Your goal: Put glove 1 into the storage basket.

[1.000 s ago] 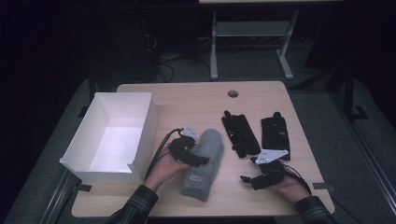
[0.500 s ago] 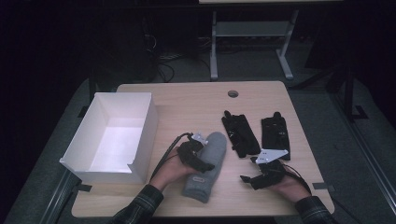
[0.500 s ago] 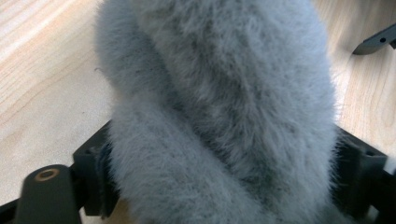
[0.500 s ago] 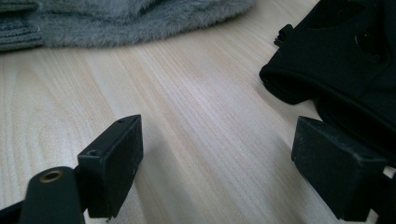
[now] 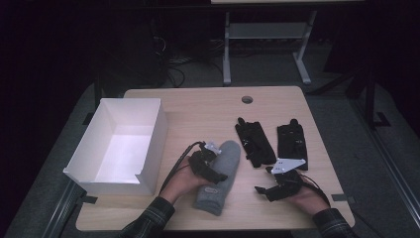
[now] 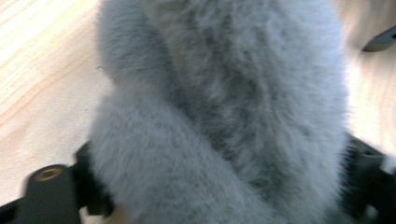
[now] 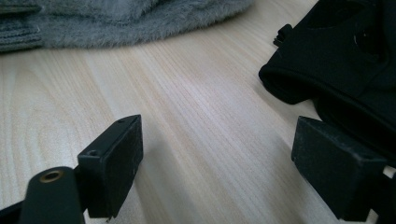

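Left gripper (image 5: 210, 168) clamps the grey sock (image 5: 220, 176); right gripper (image 5: 277, 186) rests low, jaws apart.

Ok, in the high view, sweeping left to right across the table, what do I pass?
White box → left tool → grey fuzzy mitten → first black glove → second black glove. The right tool sits nearer, below the gloves, so I left it out.

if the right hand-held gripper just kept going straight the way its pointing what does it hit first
Probably the grey fuzzy mitten. The right hand-held gripper has its jaws apart over bare table, with the mitten straight ahead; a black glove lies off to one side. Depth is hard to judge.
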`<move>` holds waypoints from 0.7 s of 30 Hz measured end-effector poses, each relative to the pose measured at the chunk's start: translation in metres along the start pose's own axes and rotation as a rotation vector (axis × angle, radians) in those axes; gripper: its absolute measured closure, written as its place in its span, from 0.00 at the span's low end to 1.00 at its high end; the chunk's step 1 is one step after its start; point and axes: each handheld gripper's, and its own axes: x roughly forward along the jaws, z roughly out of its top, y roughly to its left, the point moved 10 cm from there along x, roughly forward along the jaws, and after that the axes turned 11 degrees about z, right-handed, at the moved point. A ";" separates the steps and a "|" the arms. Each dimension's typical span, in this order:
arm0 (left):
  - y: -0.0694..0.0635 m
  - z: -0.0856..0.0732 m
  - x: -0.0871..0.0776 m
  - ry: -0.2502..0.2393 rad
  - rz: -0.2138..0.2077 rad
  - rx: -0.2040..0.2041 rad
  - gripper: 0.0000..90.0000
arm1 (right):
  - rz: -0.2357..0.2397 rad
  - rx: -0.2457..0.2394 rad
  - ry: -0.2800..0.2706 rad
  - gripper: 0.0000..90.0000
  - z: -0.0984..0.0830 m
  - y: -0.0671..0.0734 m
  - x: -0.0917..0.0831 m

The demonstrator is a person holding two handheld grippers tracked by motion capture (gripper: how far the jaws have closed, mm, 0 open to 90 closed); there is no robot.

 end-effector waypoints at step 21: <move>0.002 0.018 -0.042 -0.078 -0.098 -0.068 0.76 | -0.002 -0.001 -0.001 0.19 0.000 0.000 0.000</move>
